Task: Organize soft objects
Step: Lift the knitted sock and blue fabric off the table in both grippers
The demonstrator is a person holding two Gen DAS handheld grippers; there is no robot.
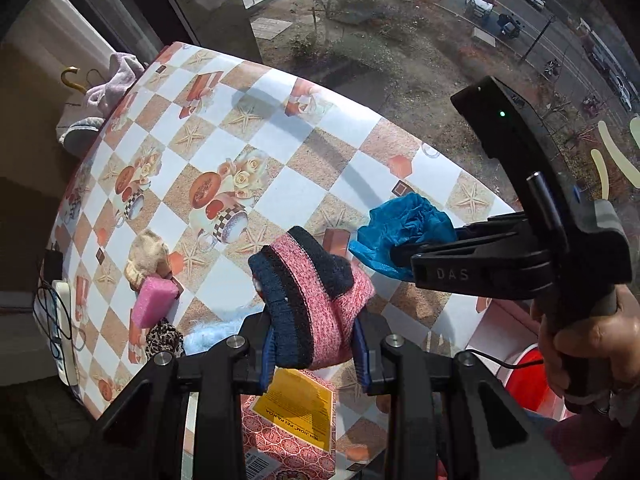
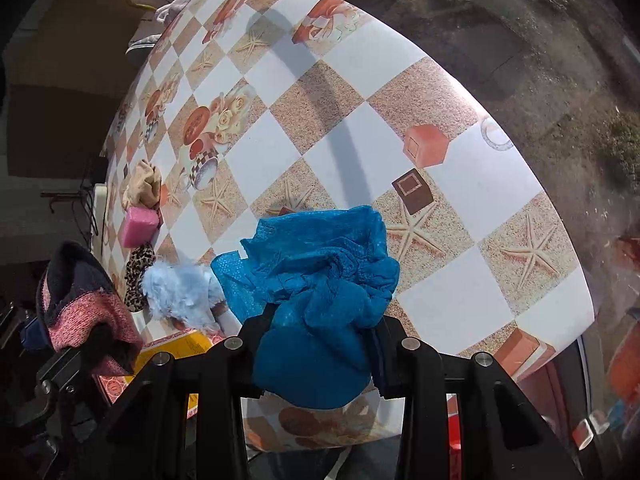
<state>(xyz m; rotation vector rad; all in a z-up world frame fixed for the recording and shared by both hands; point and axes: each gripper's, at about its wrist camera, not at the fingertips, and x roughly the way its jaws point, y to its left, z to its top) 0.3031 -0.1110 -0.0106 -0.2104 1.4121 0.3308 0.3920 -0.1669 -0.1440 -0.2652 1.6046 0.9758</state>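
Gripping item one: the left gripper [image 1: 314,344], at the lower centre of the left wrist view, has its fingers closed on a pink-and-navy knit sock [image 1: 316,300], bunched and raised above the table [image 1: 280,148]. The same sock appears at the lower left of the right wrist view [image 2: 86,312].

Item two: the right gripper [image 2: 320,354], at the lower centre of its own view, is clamped on a crumpled blue shoe cover [image 2: 316,292]; the plastic spills forward and over the fingers. In the left wrist view this gripper [image 1: 400,254] enters from the right edge, with the shoe cover [image 1: 404,232] at its tip, just right of the sock and apart from it.

Items lying on the checkered tablecloth, left side of both views:
- beige cloth bundle [image 1: 146,258], touching the sponge below it;
- pink sponge [image 1: 154,306];
- leopard-print fabric piece [image 1: 164,342], just below the sponge;
- pale blue fluffy item [image 2: 180,292], just beside the leopard print; in the left wrist view only a sliver shows behind the gripper.

Further entries: a red patterned box with a yellow label [image 1: 296,420] beneath the left gripper at the lower frame edge; a window [image 1: 420,40] across the upper right.
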